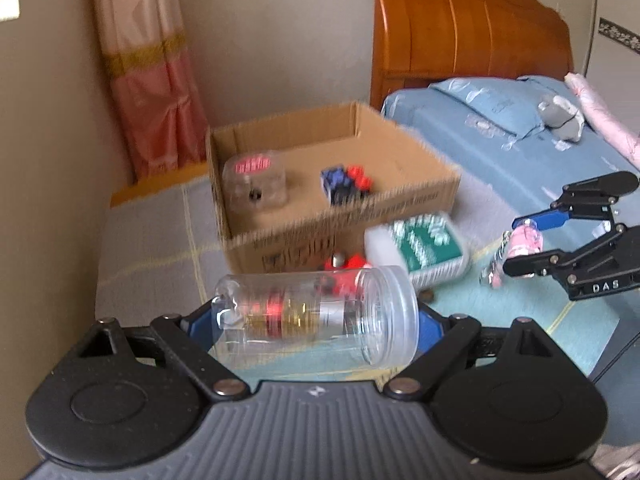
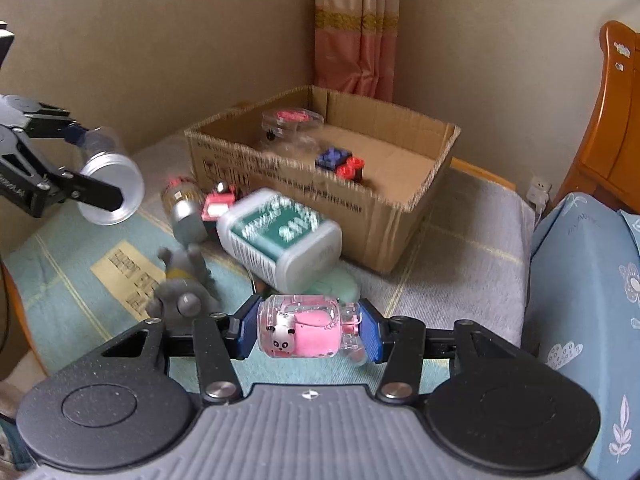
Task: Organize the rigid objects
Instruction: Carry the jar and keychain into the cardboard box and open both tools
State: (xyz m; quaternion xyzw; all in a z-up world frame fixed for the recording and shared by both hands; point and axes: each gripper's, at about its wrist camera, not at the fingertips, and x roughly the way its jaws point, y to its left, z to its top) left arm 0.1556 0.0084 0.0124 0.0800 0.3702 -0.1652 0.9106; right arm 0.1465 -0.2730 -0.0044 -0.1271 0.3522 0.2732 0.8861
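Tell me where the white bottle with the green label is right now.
The white bottle with the green label lies on its side on the mat, just in front of the cardboard box, beyond the right gripper.

Each claw is showing a ribbed grey housing, two black round hubs, black linkage bars with silver screws, and blue pads; the right claw [image 1: 524, 246] is wearing white "DAS" lettering.

Both your wrist views look down and forward at the cardboard box [image 1: 336, 184] [image 2: 320, 168], fairly near it: left from its front-left, right from its front-right.
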